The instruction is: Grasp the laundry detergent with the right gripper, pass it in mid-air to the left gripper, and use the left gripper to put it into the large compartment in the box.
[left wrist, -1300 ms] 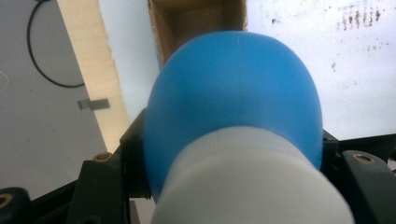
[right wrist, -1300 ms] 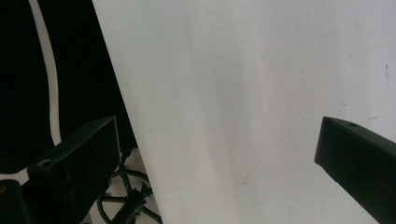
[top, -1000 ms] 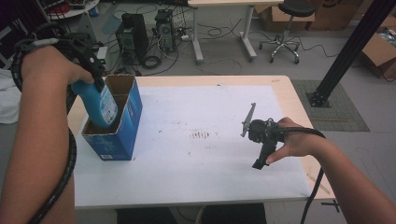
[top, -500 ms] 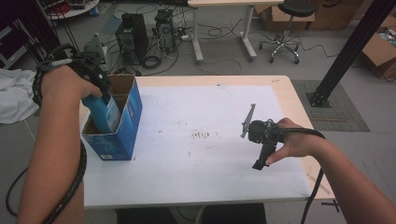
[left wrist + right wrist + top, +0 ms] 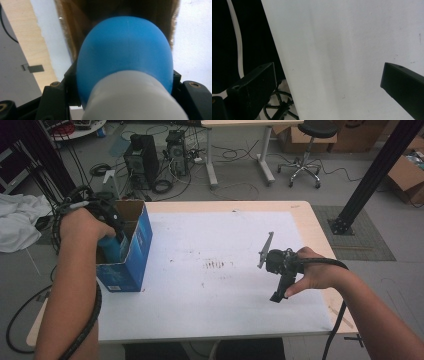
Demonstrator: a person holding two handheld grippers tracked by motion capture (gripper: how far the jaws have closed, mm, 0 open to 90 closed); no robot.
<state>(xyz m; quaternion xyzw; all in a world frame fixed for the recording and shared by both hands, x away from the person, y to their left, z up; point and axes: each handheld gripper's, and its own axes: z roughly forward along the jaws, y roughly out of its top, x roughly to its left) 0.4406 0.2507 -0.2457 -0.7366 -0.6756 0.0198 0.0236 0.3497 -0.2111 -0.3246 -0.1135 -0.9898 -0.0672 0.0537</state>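
Note:
A blue bottle [image 5: 114, 248] with a white cap [image 5: 135, 97] sits low inside the open blue cardboard box [image 5: 131, 256] at the table's left edge. My left gripper [image 5: 111, 236] is shut on the bottle and reaches down into the box. In the left gripper view the bottle [image 5: 125, 55] bulges between the black jaws, with the box's brown inner wall behind it; my left gripper [image 5: 123, 82] clamps it near the cap. My right gripper [image 5: 277, 292] hovers over the right part of the white table [image 5: 225, 285]. Its jaws stand wide apart with nothing between them [image 5: 329, 85].
The box stands at the table's left edge, partly over it. Faint dark marks [image 5: 216, 265] dot the tabletop's middle. Behind the table on the floor are computer towers [image 5: 142, 157], cables and an office chair [image 5: 305, 150]. A black post [image 5: 372, 175] rises at the right.
My left gripper has sunk with the blue bottle, from above the box's rim to deep inside the box. The right hand has kept still.

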